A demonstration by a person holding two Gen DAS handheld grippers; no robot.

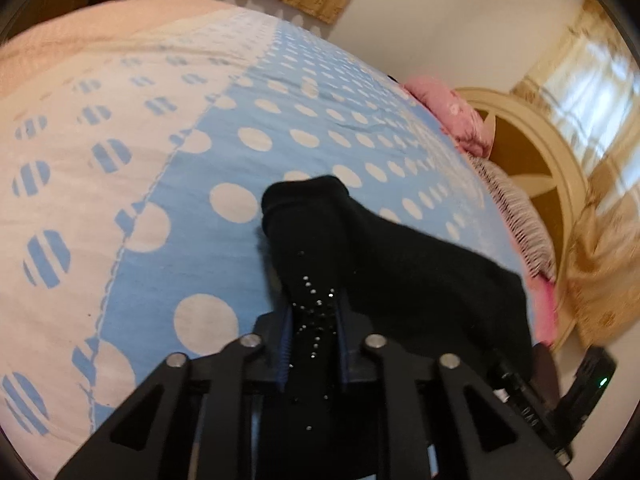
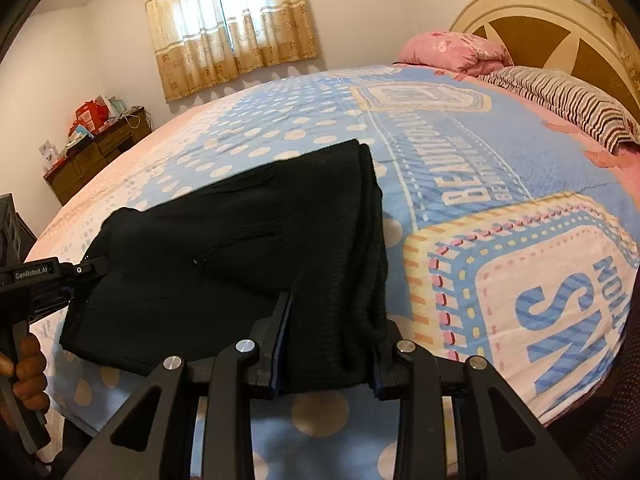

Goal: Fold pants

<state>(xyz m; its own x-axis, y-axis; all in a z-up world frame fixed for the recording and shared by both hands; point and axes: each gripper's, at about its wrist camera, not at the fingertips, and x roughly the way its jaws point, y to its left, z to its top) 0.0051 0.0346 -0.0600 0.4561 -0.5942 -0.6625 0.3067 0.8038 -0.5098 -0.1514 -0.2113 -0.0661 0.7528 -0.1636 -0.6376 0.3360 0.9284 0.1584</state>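
Note:
The black pants (image 2: 240,248) lie folded over on the blue dotted bedspread (image 2: 460,184). My right gripper (image 2: 330,344) is shut on the near right edge of the pants, with the cloth bunched between its jaws. My left gripper (image 1: 314,320) is shut on the other near corner of the pants (image 1: 400,264), where small rhinestones show on the cloth. In the right wrist view the left gripper (image 2: 86,270) holds the pants at their left edge, with a hand on its handle.
A pink pillow (image 2: 452,50) and a striped pillow (image 2: 568,100) lie at the headboard (image 2: 560,20). A wooden dresser (image 2: 96,152) with boxes stands by the far wall under a curtained window (image 2: 228,20). The bedspread (image 1: 160,160) stretches wide to the left.

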